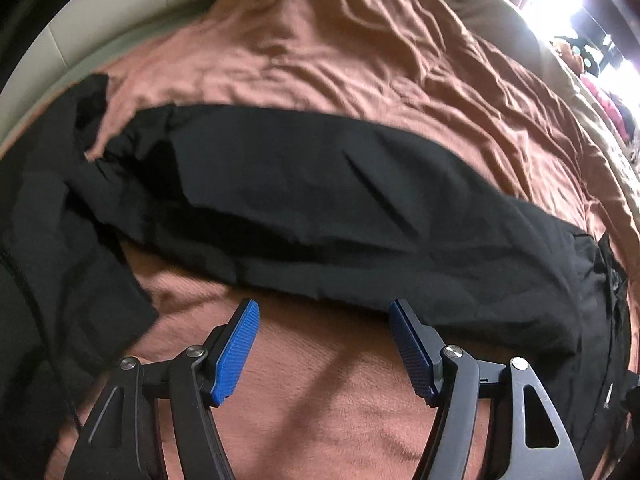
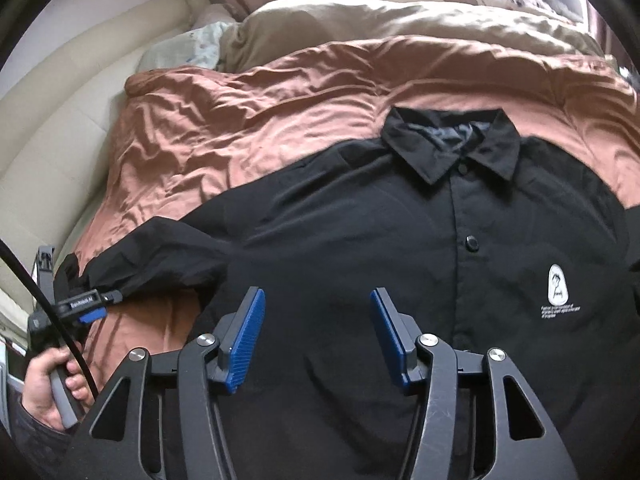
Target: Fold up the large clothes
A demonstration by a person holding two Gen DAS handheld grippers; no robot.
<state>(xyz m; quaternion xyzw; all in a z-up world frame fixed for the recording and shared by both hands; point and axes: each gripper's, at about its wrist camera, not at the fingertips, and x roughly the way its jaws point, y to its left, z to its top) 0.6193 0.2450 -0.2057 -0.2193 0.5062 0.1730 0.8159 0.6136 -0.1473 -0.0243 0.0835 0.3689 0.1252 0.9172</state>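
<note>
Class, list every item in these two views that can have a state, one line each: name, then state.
Black button-up jacket: spread front-up on the bed, buttoned, collar open, not yet folded.
Jacket's long black sleeve: stretched out sideways, unfolded.
Rust-brown bedspread: wrinkled.
Left gripper: open, nothing between its blue pads, at the sleeve's edge.
Right gripper: open, above the jacket's front.

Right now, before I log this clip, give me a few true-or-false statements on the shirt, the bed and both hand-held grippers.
1. The black shirt lies collar-up, buttoned, on a rust-brown bedspread. True.
2. The right hand-held gripper is clamped on the collar. False: its jaws stand apart over the shirt's body.
3. A white logo sits on the chest. True.
4. The left hand-held gripper holds a sleeve. False: it is open, just short of the sleeve's edge.
</note>
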